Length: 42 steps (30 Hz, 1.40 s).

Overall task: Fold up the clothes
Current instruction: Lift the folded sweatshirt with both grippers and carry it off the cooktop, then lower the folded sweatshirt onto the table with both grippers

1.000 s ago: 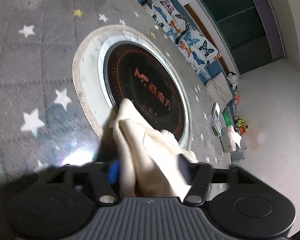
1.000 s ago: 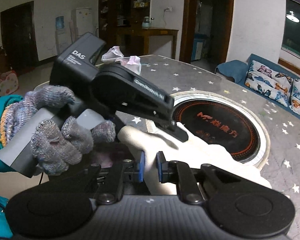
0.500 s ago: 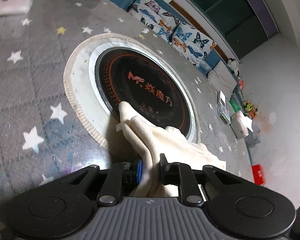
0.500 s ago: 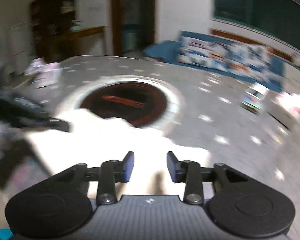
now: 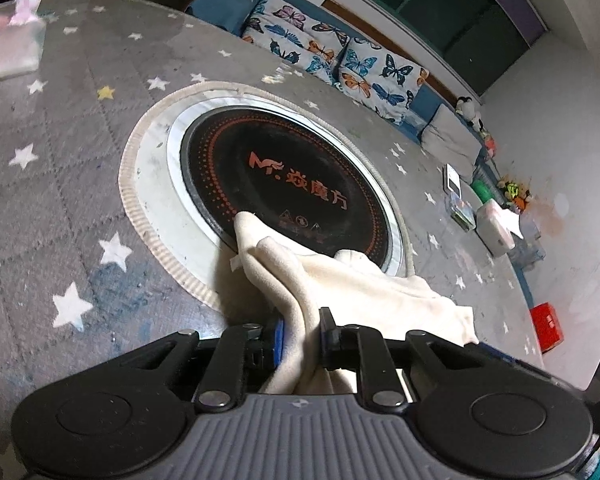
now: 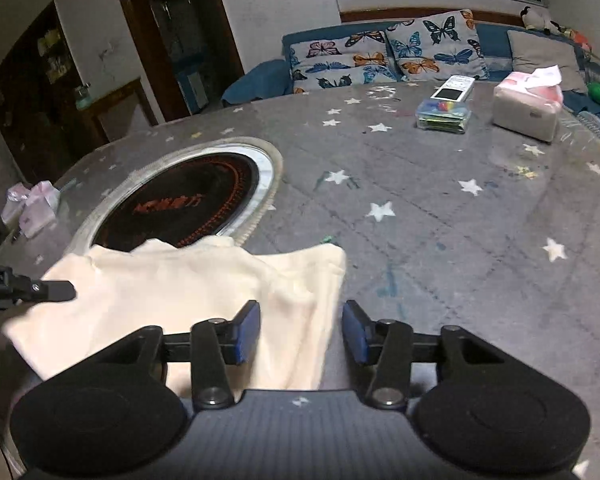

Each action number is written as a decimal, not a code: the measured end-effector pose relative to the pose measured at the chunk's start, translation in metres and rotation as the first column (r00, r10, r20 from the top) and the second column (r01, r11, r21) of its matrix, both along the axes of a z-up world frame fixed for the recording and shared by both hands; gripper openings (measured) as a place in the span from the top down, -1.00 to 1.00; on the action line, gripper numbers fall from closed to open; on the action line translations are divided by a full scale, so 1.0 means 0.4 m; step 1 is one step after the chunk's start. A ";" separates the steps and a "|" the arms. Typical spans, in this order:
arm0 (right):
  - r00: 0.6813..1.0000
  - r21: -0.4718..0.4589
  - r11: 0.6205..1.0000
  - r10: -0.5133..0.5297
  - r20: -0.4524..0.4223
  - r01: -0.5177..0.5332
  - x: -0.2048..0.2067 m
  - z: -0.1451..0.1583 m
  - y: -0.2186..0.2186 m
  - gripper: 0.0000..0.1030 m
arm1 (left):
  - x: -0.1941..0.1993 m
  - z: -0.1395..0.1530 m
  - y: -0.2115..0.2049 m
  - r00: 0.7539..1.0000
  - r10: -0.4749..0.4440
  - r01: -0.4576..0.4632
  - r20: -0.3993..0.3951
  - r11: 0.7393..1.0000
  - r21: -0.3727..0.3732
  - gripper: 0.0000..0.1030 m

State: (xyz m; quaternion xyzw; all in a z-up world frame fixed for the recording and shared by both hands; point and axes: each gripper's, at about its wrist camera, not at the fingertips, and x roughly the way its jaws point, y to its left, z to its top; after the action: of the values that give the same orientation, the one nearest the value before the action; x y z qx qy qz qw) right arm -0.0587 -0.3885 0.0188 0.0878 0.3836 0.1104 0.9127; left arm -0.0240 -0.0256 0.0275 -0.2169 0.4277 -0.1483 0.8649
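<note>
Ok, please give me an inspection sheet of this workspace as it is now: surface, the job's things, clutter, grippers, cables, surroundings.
Surface: round table under a grey star-print cover, with a black induction hob set in the middle.
Job's things: cream garment, rumpled, lying at the near edge and reaching onto the hob's rim.
Clutter: tissue box, remote, small clear case, pink items at the far left edge.
Grippers: left gripper shut on the garment; right gripper open, fingers either side of the garment's right part.
Cables: nothing seen.
Surroundings: blue sofa with butterfly cushions, dark window, wooden doorway.
</note>
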 end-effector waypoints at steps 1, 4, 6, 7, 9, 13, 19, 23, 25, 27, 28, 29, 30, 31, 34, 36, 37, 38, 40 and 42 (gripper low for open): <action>1.000 0.016 1.000 0.008 -0.002 -0.008 0.001 0.000 0.003 0.49 | 0.000 0.005 -0.006 1.000 -0.006 0.006 0.009 1.000 0.012 0.66; 1.000 0.045 0.999 0.024 0.011 -0.024 -0.005 0.011 0.007 0.79 | 0.000 0.035 -0.031 0.998 -0.036 0.034 0.048 0.999 0.041 0.70; 0.999 0.046 0.999 0.024 0.036 -0.026 -0.017 0.028 0.004 0.80 | 0.002 0.061 -0.051 0.995 -0.060 0.055 0.079 0.997 0.058 0.71; 0.998 0.045 0.999 0.023 0.053 -0.025 -0.025 0.042 -0.002 0.80 | 0.003 0.074 -0.061 0.993 -0.072 0.066 0.094 0.996 0.067 0.71; 0.996 0.035 0.999 0.016 0.087 -0.020 -0.042 0.070 -0.015 0.81 | 0.007 0.099 -0.085 0.988 -0.098 0.088 0.121 0.993 0.081 0.71; 0.988 -0.004 1.000 -0.023 0.154 0.024 -0.074 0.130 -0.064 0.81 | 0.025 0.138 -0.174 0.974 -0.157 0.144 0.160 0.985 0.094 0.72; 0.968 -0.079 0.986 -0.128 0.214 0.148 -0.096 0.200 -0.189 0.81 | 0.062 0.153 -0.345 0.955 -0.243 0.231 0.170 0.969 0.088 0.72; 0.951 -0.115 0.967 -0.195 0.241 0.227 -0.105 0.232 -0.278 0.81 | 0.087 0.160 -0.469 0.937 -0.303 0.293 0.173 0.952 0.086 0.72; 0.942 -0.136 0.955 -0.226 0.247 0.265 -0.106 0.239 -0.320 0.81 | 0.094 0.159 -0.528 0.928 -0.330 0.318 0.172 0.944 0.091 0.72; 0.935 -0.149 0.944 -0.253 0.250 0.295 -0.107 0.240 -0.355 0.81 | 0.102 0.156 -0.588 0.918 -0.357 0.345 0.170 0.934 0.097 0.72; 0.931 -0.153 0.938 -0.268 0.248 0.311 -0.107 0.239 -0.373 0.81 | 0.106 0.154 -0.615 0.914 -0.369 0.356 0.169 0.929 0.102 0.72; 0.927 -0.160 0.932 -0.282 0.247 0.326 -0.106 0.235 -0.392 0.81 | 0.108 0.150 -0.639 0.909 -0.381 0.367 0.168 0.924 0.109 0.72; 0.923 -0.166 0.925 -0.296 0.245 0.341 -0.104 0.232 -0.411 0.81 | 0.110 0.146 -0.661 0.904 -0.393 0.377 0.168 0.919 0.117 0.72; 0.919 -0.172 0.919 -0.310 0.244 0.355 -0.103 0.227 -0.429 0.81 | 0.112 0.142 -0.681 0.900 -0.403 0.386 0.168 0.914 0.124 0.72; 0.908 -0.173 0.904 -0.349 0.230 0.391 -0.100 0.209 -0.473 0.81 | 0.120 0.129 -0.736 0.889 -0.429 0.410 0.163 0.902 0.139 0.72; 0.903 -0.172 0.896 -0.372 0.215 0.410 -0.095 0.191 -0.497 0.81 | 0.122 0.115 -0.767 0.882 -0.446 0.424 0.153 0.892 0.155 0.71; 0.901 -0.173 0.892 -0.381 0.205 0.417 -0.093 0.180 -0.507 0.81 | 0.123 0.107 -0.779 0.880 -0.452 0.429 0.146 0.889 0.163 0.71; 0.901 -0.172 0.890 -0.390 0.193 0.422 -0.091 0.167 -0.513 0.81 | 0.125 0.098 -0.788 0.880 -0.455 0.432 0.137 0.886 0.168 0.71; 0.898 -0.172 0.885 -0.406 0.169 0.432 -0.087 0.140 -0.525 0.81 | 0.128 0.079 -0.800 0.879 -0.461 0.438 0.119 0.881 0.179 0.71; 0.896 -0.174 0.880 -0.419 0.149 0.441 -0.083 0.117 -0.533 0.81 | 0.130 0.061 -0.807 0.879 -0.465 0.441 0.102 0.876 0.194 0.71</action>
State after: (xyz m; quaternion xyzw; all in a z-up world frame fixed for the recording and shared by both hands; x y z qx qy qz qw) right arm -0.0920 -0.6019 0.0657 0.0710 0.3145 -0.1305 0.9375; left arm 0.0279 -0.3483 0.0518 -0.0266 0.4132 -0.3265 0.8497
